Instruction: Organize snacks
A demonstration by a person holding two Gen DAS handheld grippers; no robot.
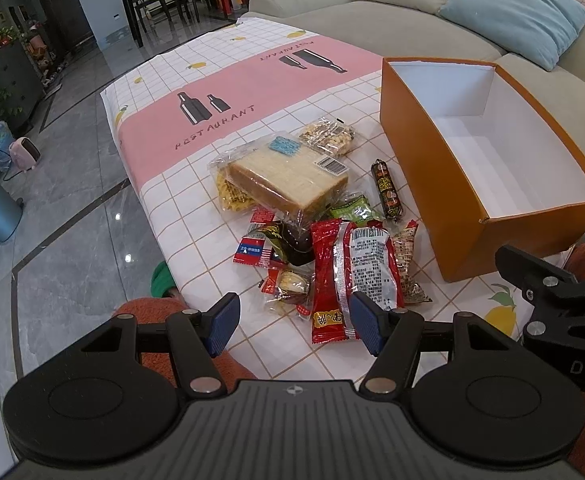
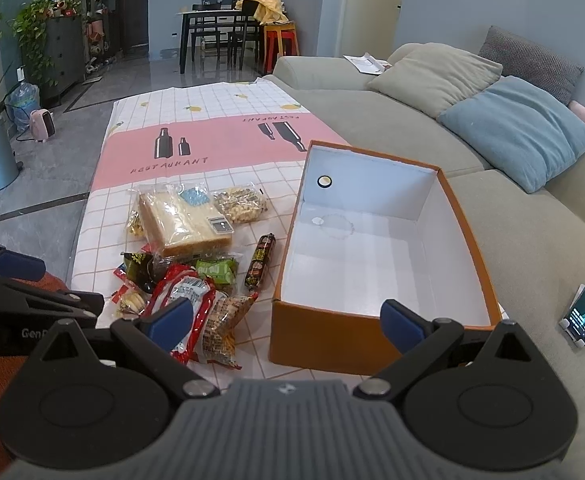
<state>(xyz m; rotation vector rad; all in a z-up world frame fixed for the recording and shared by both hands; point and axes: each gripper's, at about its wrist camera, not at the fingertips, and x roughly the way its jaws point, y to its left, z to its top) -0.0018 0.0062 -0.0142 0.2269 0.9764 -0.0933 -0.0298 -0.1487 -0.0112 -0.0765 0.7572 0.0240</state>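
Two grippers are held apart over the near table edge, nothing between their pads: the left gripper (image 1: 294, 326) before the snack pile (image 1: 316, 216), the right gripper (image 2: 288, 322) before the orange box (image 2: 316, 332). The box is seen empty, white inside. Left of the box, snacks are heaped; beneath the bagged bread (image 1: 288, 180), packets are partly hidden.

Tablecloth (image 1: 228, 80) reads "RESTAURANT"; right tongs (image 1: 572, 292) read "DAS".
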